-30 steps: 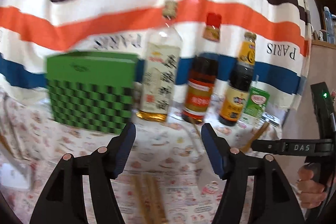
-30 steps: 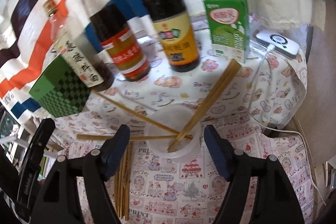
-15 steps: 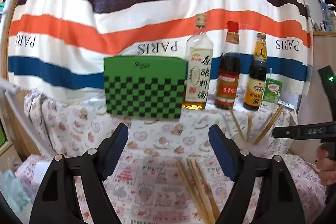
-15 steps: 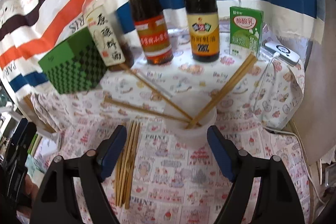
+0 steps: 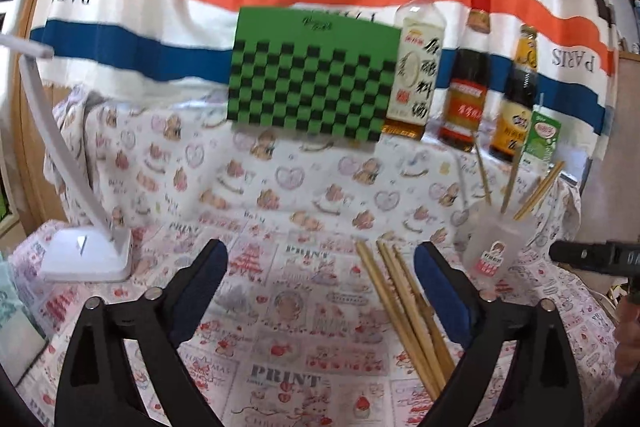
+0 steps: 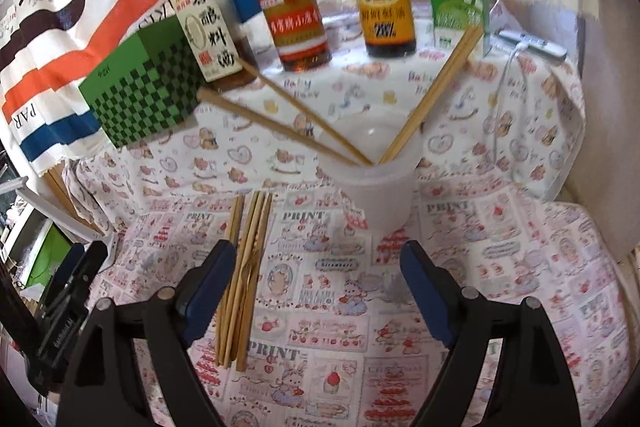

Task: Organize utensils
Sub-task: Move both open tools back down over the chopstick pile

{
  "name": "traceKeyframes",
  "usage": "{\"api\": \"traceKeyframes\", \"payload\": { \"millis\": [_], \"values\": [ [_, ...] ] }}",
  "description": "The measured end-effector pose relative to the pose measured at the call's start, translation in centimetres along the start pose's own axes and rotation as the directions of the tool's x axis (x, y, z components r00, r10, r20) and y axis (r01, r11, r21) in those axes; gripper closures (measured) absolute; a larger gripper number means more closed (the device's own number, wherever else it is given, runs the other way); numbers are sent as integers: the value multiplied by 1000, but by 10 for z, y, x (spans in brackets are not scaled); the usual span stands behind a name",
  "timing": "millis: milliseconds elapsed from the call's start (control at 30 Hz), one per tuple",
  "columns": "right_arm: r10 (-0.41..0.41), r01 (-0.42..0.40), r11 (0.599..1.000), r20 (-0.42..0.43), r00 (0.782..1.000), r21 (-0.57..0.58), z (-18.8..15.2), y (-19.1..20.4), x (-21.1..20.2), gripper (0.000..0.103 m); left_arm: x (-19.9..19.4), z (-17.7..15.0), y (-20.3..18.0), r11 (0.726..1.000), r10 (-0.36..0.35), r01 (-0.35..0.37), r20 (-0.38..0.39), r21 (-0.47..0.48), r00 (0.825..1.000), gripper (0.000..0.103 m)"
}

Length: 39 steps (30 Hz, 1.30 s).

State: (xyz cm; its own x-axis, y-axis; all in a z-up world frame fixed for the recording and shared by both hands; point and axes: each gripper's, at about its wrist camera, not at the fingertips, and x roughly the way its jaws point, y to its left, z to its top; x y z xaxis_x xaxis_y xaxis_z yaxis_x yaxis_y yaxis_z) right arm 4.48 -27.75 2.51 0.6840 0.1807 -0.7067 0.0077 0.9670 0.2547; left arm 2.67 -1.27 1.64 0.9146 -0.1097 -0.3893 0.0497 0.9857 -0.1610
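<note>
Several wooden chopsticks (image 5: 404, 307) lie loose on the printed tablecloth; in the right wrist view they (image 6: 244, 279) lie by my left finger. A translucent plastic cup (image 6: 376, 183) holds a few chopsticks (image 6: 432, 91) leaning out; it also shows in the left wrist view (image 5: 494, 243) at the right. My left gripper (image 5: 320, 287) is open and empty above the cloth, left of the loose chopsticks. My right gripper (image 6: 318, 287) is open and empty, in front of the cup.
A green checkered box (image 5: 312, 83), three sauce bottles (image 5: 464, 95) and a green drink carton (image 6: 458, 3) stand at the back against a striped cloth. A white desk lamp (image 5: 86, 255) stands at the left. A white charger with cable (image 6: 528, 43) lies at the right.
Both grippers have pulled back and up from the bottles, so more of the table shows. Both stay open and empty.
</note>
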Motion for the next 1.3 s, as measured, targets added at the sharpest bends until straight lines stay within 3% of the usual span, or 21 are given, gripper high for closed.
{"api": "traceKeyframes", "payload": {
  "millis": [133, 233, 333, 733, 867, 1100, 1300],
  "values": [
    [-37, 31, 998, -89, 995, -62, -14, 1, 22, 17, 4, -3, 4, 999, 34, -34, 4, -8, 999, 1],
    [-72, 66, 996, -87, 994, -62, -18, 2, 24, 17, 5, -7, 6, 998, 62, -62, 6, -11, 998, 1],
    [-53, 45, 996, -103, 993, -78, -20, 6, 26, 11, 8, -12, 5, 999, 47, -47, -11, -2, 999, 1],
    [-84, 68, 991, -148, 985, -113, -29, 10, 42, 11, 0, -14, -11, 996, 22, -25, 34, 86, 999, 1],
    [-88, 67, 989, -165, 982, -129, -32, 13, 47, 11, 0, -15, -21, 987, 87, -93, 51, 130, 995, 1],
    [-65, 25, 981, -204, 977, -192, -44, 28, 58, 11, 0, -14, -17, 989, 84, -90, 50, 114, 995, 1],
    [-108, 42, 956, -217, 970, -291, -59, 46, 69, 11, 0, -14, -16, 989, 91, -95, 47, 109, 995, 1]
  ]
}}
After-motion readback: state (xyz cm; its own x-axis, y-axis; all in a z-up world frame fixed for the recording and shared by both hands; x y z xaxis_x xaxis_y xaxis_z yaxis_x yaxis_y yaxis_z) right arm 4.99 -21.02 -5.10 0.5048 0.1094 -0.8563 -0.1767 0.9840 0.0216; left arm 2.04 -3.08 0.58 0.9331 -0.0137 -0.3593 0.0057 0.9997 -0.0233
